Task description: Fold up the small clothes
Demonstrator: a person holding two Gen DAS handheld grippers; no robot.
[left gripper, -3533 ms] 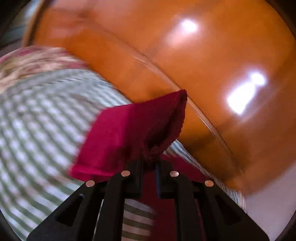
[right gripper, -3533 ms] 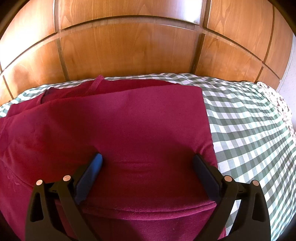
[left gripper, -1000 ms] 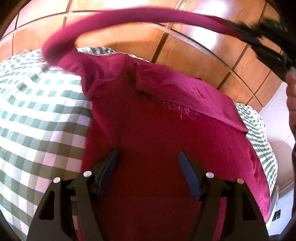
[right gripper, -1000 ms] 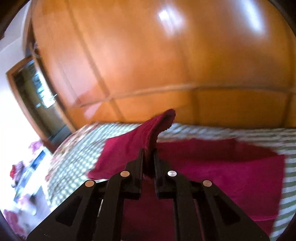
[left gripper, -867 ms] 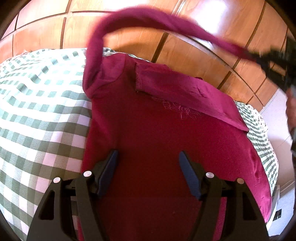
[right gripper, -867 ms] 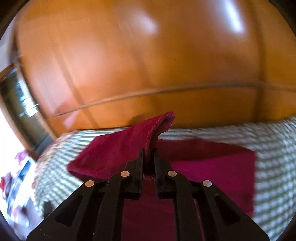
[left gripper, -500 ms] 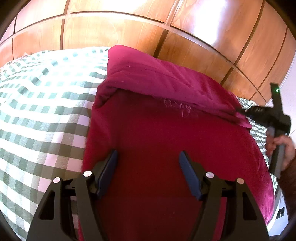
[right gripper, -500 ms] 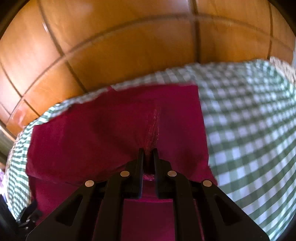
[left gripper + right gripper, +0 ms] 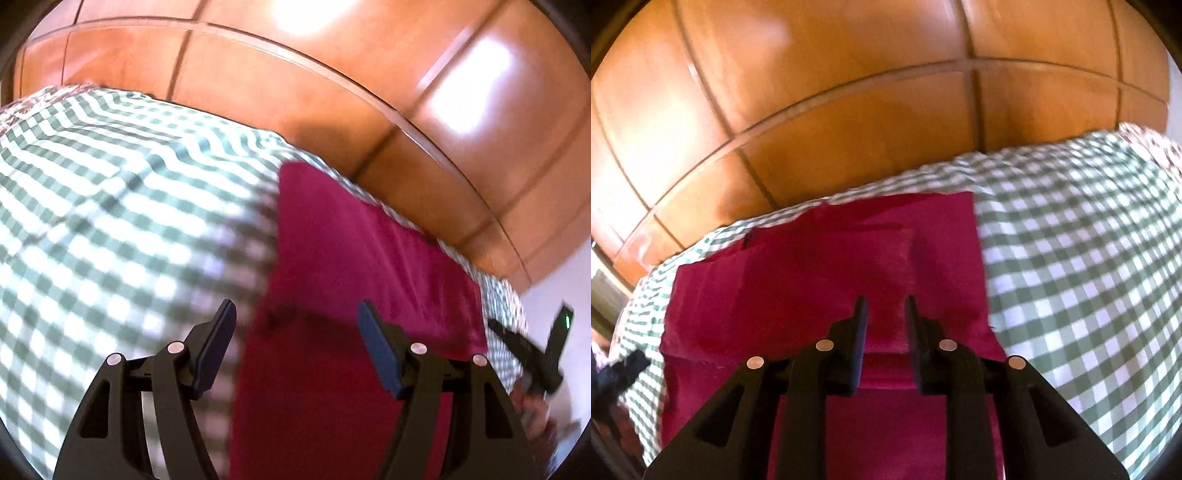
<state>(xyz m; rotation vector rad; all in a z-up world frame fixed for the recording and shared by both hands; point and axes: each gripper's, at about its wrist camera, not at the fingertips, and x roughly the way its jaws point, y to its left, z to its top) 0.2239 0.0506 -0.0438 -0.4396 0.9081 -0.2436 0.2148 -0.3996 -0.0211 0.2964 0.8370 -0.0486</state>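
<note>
You are letting the sleeve go from your right gripper (image 9: 882,306), its jaws now slightly parted and empty over the red garment (image 9: 827,273) lying folded on the checked bedspread (image 9: 1071,266), while your left gripper (image 9: 295,325) is hovering wide open, so this fold looks finished.
</note>
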